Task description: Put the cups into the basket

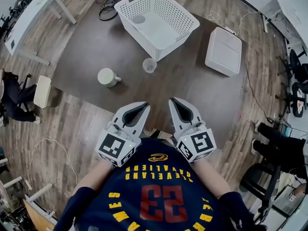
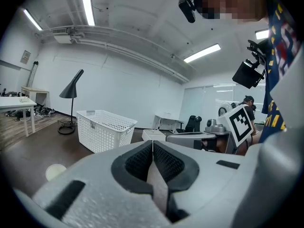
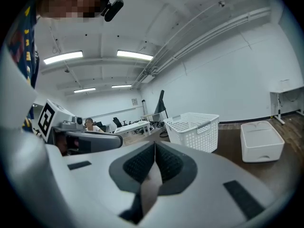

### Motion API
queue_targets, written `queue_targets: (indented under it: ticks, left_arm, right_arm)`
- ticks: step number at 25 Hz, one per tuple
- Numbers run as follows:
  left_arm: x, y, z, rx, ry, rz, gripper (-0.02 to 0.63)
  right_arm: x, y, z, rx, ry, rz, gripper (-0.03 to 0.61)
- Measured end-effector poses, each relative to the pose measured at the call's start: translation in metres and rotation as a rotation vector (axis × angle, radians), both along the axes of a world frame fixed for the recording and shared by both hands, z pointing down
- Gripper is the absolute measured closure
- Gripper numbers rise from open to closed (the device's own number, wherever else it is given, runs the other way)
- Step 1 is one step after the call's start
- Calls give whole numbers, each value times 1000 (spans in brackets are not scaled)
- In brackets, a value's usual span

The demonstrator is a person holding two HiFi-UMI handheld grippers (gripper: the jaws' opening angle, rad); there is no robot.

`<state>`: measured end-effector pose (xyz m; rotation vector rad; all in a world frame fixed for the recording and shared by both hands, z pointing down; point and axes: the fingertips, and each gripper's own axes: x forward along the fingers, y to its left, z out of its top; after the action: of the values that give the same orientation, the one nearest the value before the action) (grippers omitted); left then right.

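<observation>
Clear cup (image 1: 149,65) & mug (image 1: 108,77) well ahead of L gripper (image 1: 145,105), R gripper (image 1: 171,100); both closed, empty

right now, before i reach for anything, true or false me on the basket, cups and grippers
1. The white perforated plastic basket holds one cup. True.
2. The clear plastic cup is inside the basket. False: it stands on the dark mat, just outside it.
3. The left gripper grips the cream handled mug. False: it is shut and empty; the mug is on the mat.
4. The right gripper is shut and empty. True.
</observation>
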<state>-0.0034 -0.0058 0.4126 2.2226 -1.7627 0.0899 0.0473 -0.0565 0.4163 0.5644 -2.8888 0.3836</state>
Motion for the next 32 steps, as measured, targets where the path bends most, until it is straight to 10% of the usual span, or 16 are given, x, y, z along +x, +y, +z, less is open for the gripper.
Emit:
queue_targets:
  ticks: [32]
  left_arm:
    - [20,-10,1,-11,-60,44,601]
  right_arm:
    - [13,-8,6,-20,15,-4,561]
